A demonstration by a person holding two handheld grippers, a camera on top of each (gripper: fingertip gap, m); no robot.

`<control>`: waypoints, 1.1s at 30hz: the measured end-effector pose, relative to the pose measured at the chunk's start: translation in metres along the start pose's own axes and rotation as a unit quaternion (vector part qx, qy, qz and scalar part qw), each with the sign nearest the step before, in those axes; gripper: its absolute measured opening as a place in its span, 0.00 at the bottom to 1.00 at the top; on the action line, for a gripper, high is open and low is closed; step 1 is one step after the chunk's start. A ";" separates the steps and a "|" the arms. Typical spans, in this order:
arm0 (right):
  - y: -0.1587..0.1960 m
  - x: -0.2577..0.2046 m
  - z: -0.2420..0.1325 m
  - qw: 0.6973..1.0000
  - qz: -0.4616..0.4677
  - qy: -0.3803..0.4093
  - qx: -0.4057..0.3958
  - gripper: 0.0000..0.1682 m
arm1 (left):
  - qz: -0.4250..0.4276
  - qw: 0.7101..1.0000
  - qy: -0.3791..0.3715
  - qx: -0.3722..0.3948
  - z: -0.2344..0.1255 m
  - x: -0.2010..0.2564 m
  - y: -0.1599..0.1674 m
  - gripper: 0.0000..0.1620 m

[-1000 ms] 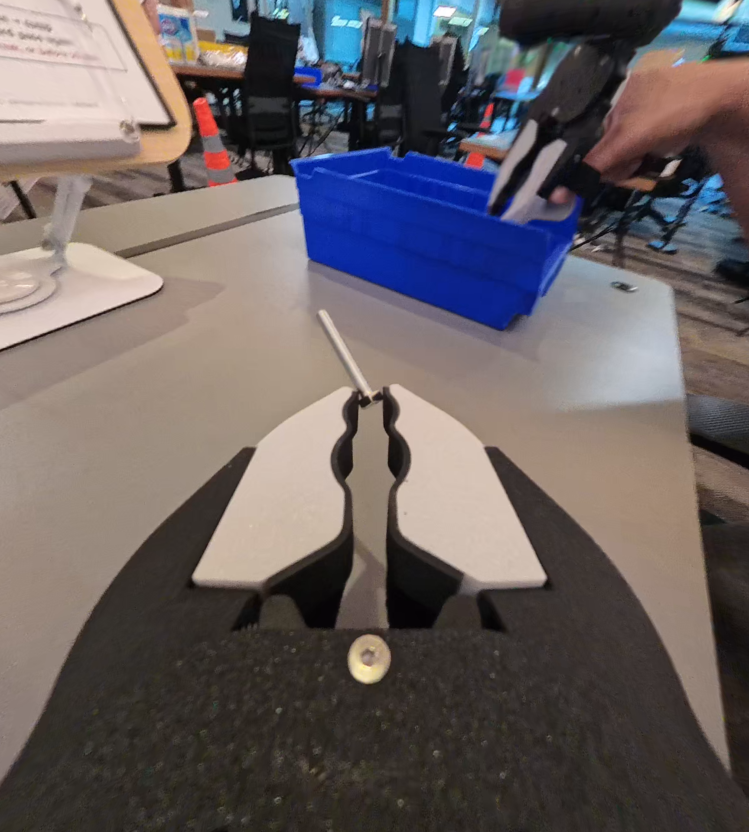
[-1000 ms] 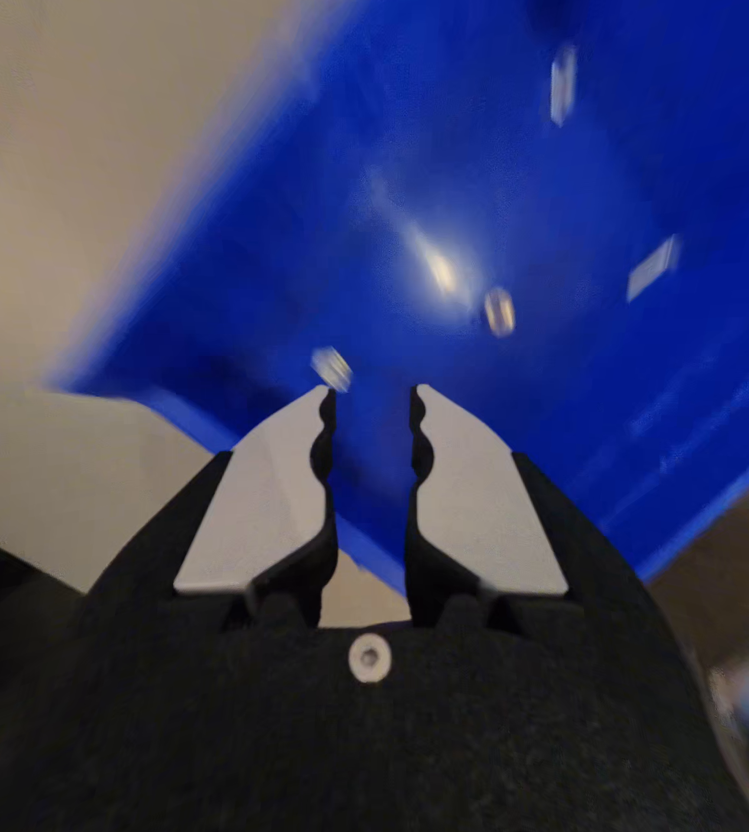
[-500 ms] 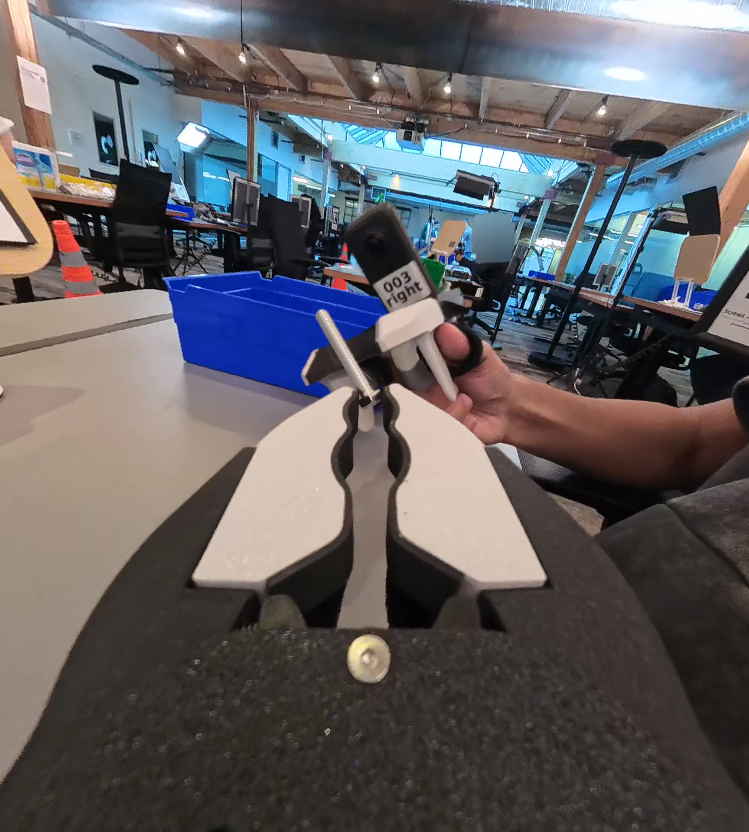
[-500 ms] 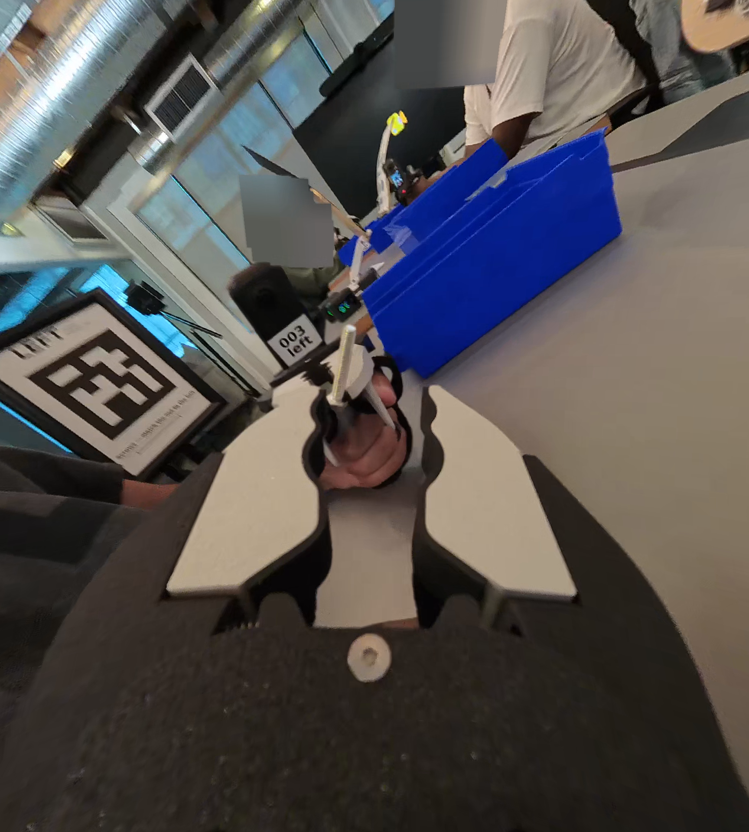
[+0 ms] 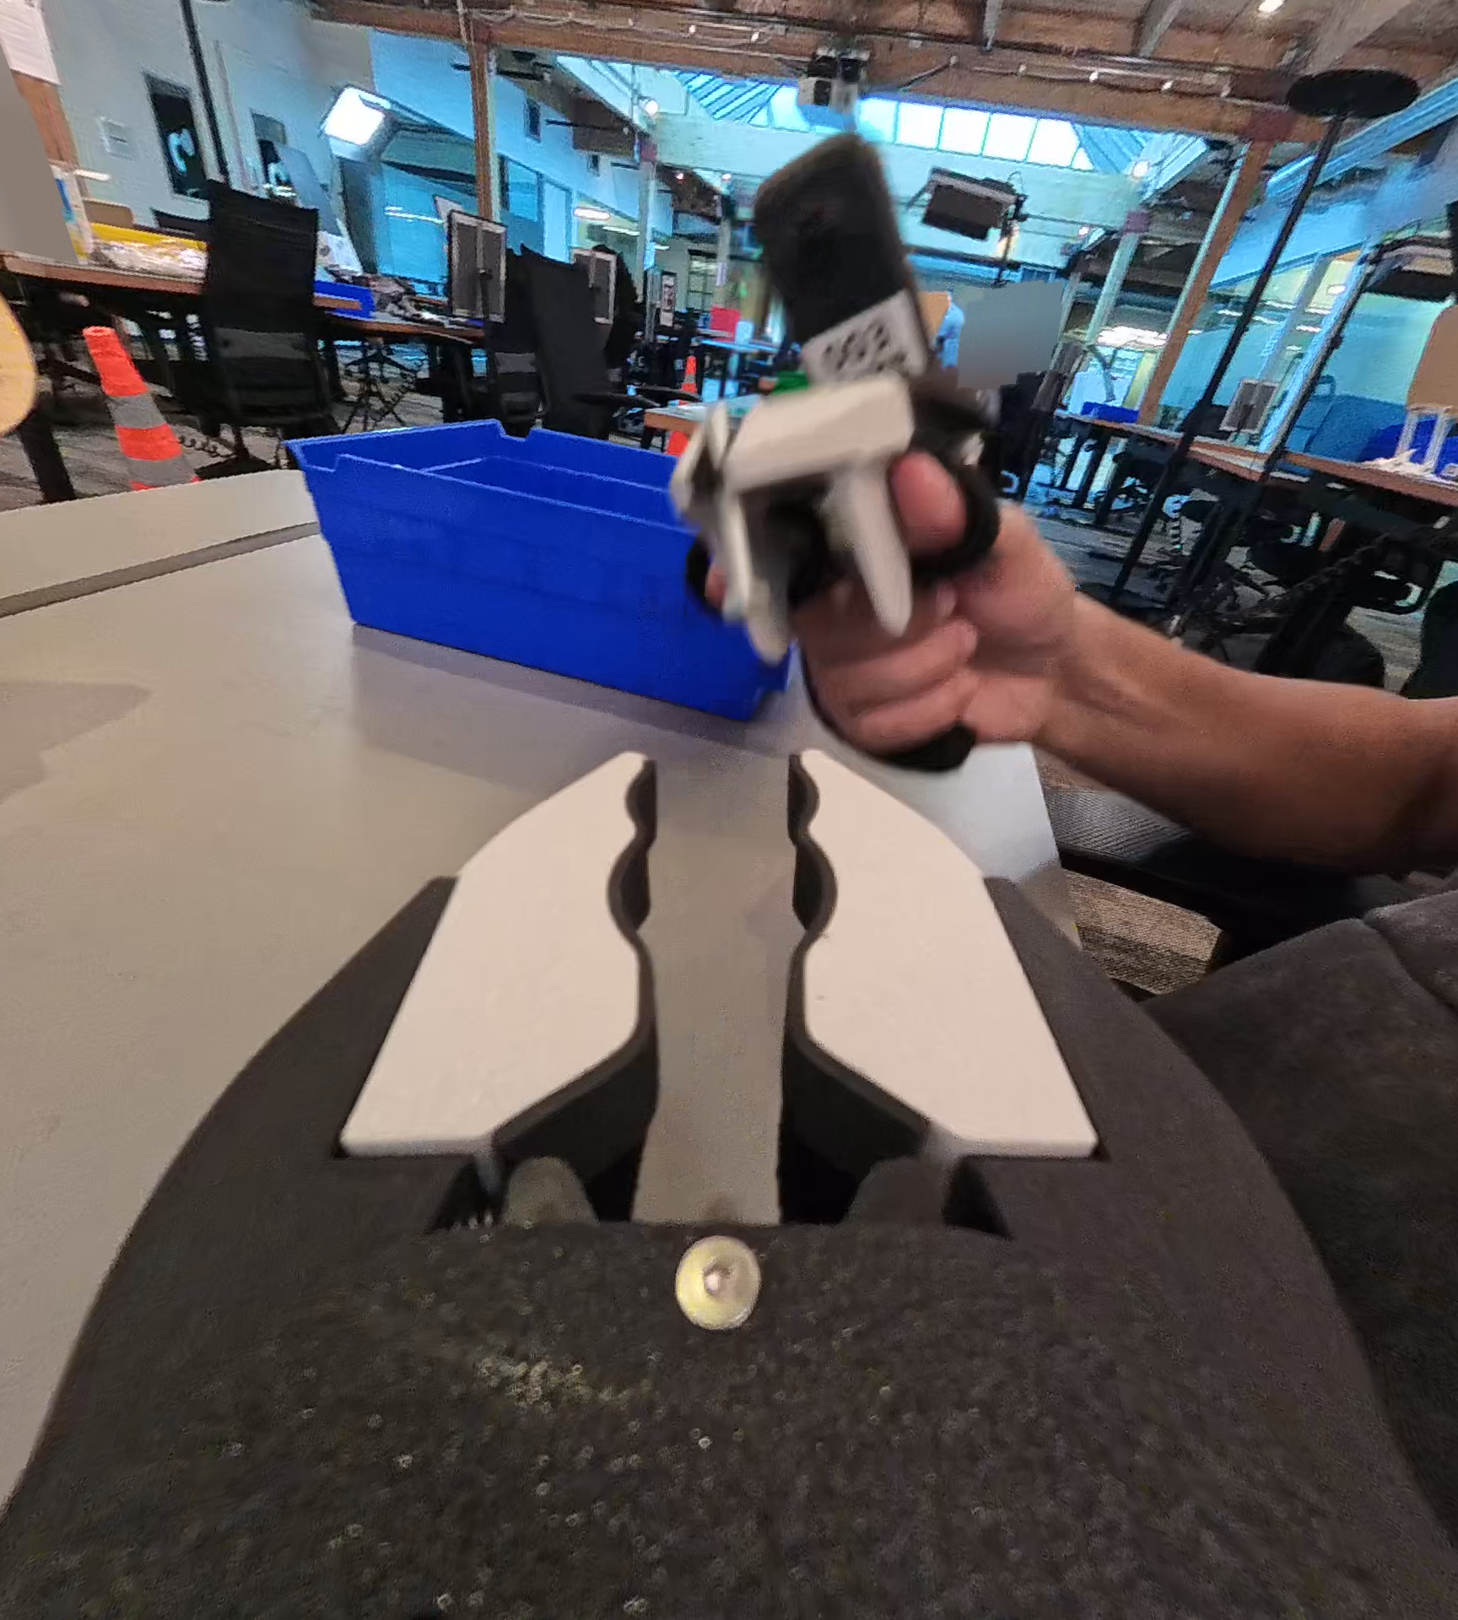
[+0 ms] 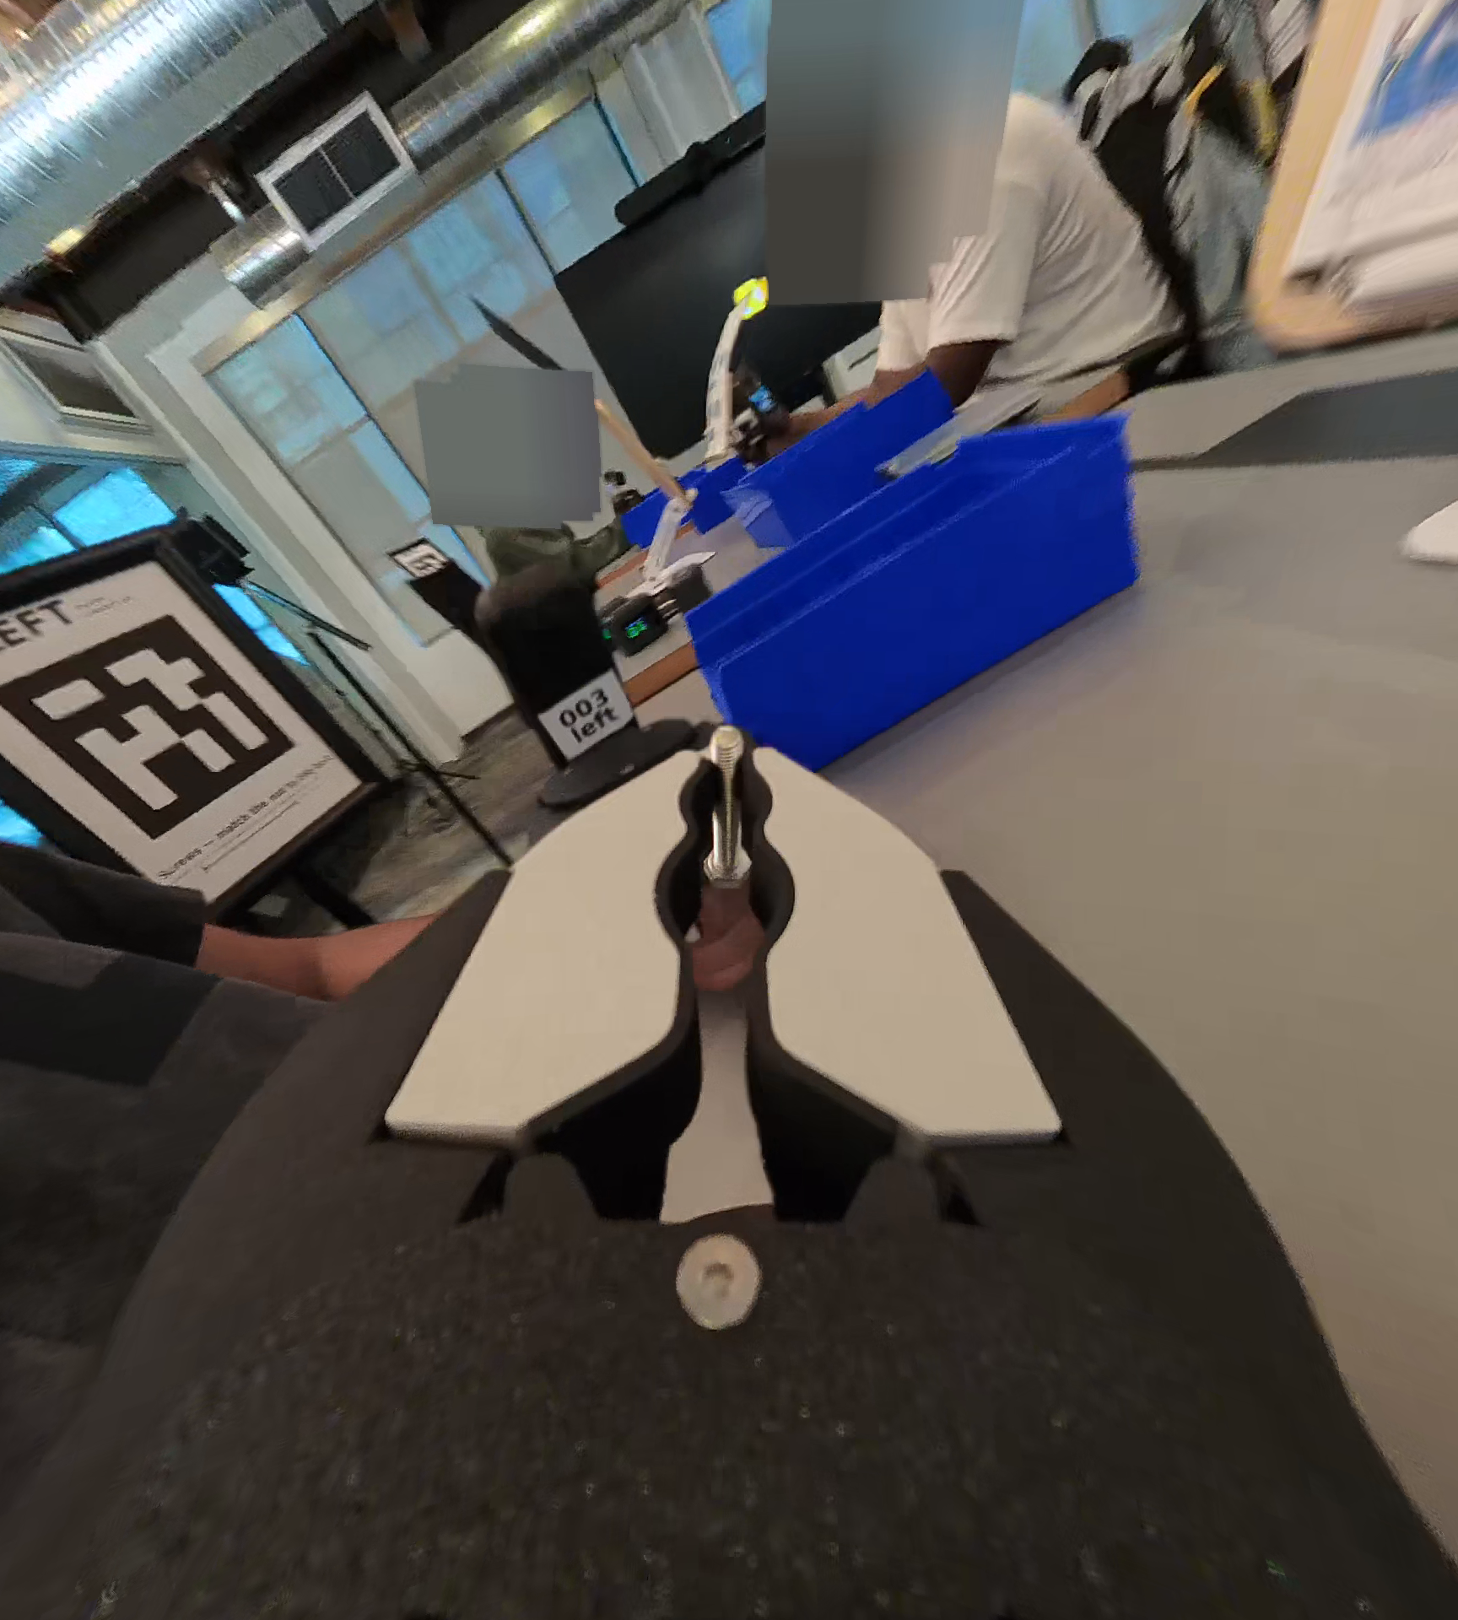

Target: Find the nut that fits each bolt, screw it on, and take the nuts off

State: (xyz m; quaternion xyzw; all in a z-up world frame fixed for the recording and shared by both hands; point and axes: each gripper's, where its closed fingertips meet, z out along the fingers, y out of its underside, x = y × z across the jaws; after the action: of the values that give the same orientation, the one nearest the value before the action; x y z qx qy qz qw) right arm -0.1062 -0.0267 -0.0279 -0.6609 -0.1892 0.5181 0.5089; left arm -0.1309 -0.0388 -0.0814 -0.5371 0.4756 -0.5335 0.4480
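Only the right wrist view shows the bolt (image 6: 724, 811): a silver threaded rod pinched between the fingers of the right gripper (image 6: 725, 771), its tip poking just past the fingertips and a nut (image 6: 727, 868) sitting on the shaft in the rounded notch between the pads. Behind the notch a bit of the person's hand shows through. In the left wrist view the bolt cannot be made out, since the right gripper (image 5: 712, 491) there is blurred and turned side-on, held up in the person's hand (image 5: 927, 631) above the desk.

The left wrist view in turn shows its own left gripper (image 5: 721, 771) with fingers spread apart and nothing between them, only bare grey desk (image 5: 226, 789) in the gap.

Going left to right in the left wrist view: an orange cone (image 5: 134, 412) stands on the floor beyond the far left edge of the desk, then a blue bin (image 5: 533, 561) rests toward the far edge, with the right gripper in front of its right end, hiding that corner. In the right wrist view a framed black-and-white marker sign (image 6: 138, 728) stands at the left off the desk, the left gripper's black handle (image 6: 559, 666) rises beside it, and the blue bin (image 6: 927, 614) lies to the right.
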 end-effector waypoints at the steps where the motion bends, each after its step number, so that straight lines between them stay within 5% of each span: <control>1: -0.018 0.000 -0.014 1.000 -0.021 0.020 0.007 0.03 | -0.006 1.000 -0.004 0.001 -0.001 -0.003 0.000 0.18; 4: -0.080 0.026 -0.077 0.985 -0.086 0.150 -0.008 0.03 | -0.043 0.999 -0.012 0.011 -0.004 -0.014 -0.003 0.18; 8: -0.104 0.154 -0.180 0.870 -0.130 0.429 -0.204 0.03 | -0.091 0.996 -0.013 0.021 -0.007 -0.025 -0.004 0.18; 10: -0.084 0.205 -0.202 0.844 -0.042 0.442 -0.300 0.04 | -0.110 0.994 -0.008 0.023 -0.007 -0.028 -0.004 0.18; 16: -0.049 0.301 -0.232 0.684 -0.121 0.466 -0.548 0.04 | -0.152 0.987 0.005 0.043 -0.012 -0.035 -0.007 0.17; 25: -0.018 0.334 -0.245 0.664 -0.075 0.448 -0.595 0.04 | -0.147 0.988 0.013 0.033 -0.009 -0.031 -0.005 0.16; 30: -0.031 0.324 -0.241 0.719 -0.064 0.451 -0.524 0.09 | -0.156 0.987 0.018 0.033 -0.009 -0.032 -0.004 0.16; 33: -0.088 0.280 -0.207 0.816 -0.076 0.450 -0.355 0.12 | -0.152 0.988 0.013 0.029 -0.009 -0.031 -0.004 0.16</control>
State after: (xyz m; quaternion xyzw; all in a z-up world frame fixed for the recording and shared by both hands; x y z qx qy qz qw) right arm 0.2091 0.1283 -0.1001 -0.9386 -0.1598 0.0199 0.3052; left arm -0.1387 -0.0071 -0.0823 -0.5831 0.3787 -0.6158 0.3706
